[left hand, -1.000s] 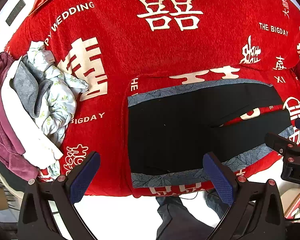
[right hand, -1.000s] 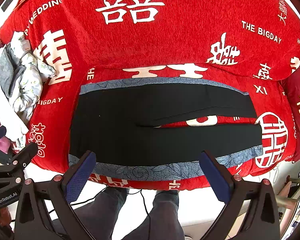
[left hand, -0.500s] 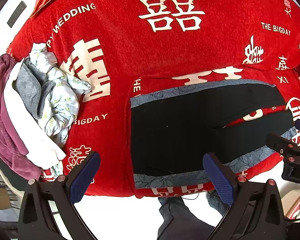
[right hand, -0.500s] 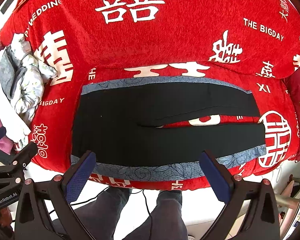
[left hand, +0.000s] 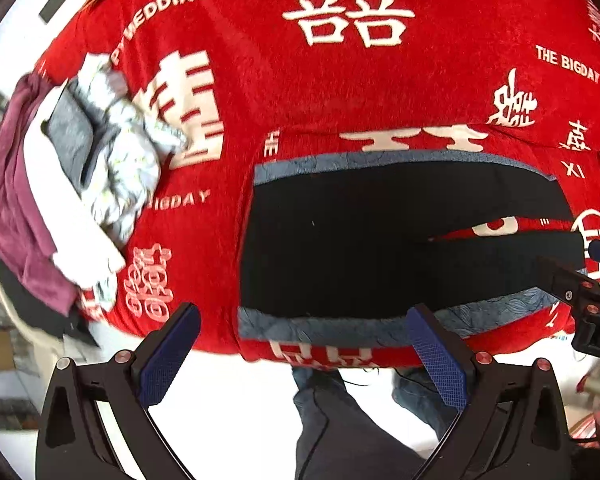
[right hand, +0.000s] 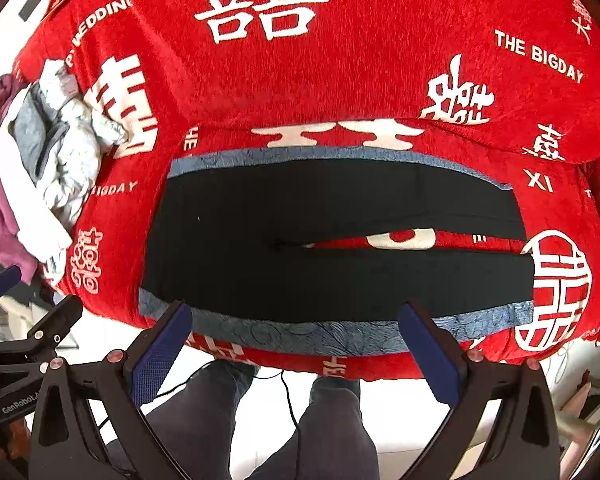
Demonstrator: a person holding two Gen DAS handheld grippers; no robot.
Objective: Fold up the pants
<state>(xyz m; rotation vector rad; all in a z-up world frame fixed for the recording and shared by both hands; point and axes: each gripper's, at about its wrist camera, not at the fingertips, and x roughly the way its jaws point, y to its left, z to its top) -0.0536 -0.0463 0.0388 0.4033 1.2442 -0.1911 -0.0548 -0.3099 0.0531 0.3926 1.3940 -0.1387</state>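
Pants [right hand: 340, 236] spread flat on red sofa cover [right hand: 340, 80], filling centre of right wrist view: waistband end at centre left, two legs running to centre right, narrow red gap between legs. Black fabric with blue-grey patterned strips [right hand: 320, 336] along upper and lower edges. No fold made yet, judging by the flat lay.

Left gripper [left hand: 304, 348] at bottom of left wrist view, jaws spread wide, nothing held, just short of lower waistband corner. Right gripper [right hand: 296, 344] at bottom of right wrist view, jaws spread wide, nothing held, in front of lower patterned strip.

Handling, as judged: light, thin, limp cloth; no stiffness, likely to sag and drape when lifted; smooth surface, likely to slip on plush cover or out of a shallow pinch. Not fragile.

Recommended hold: pinch lower edge at patterned strip, one gripper near waistband corner, other near hem end, both layers between pads. Lift low and carry lower leg over upper leg to keep edges aligned.

Pile of other clothes [left hand: 80, 168] at centre left of left wrist view, well apart from pants.
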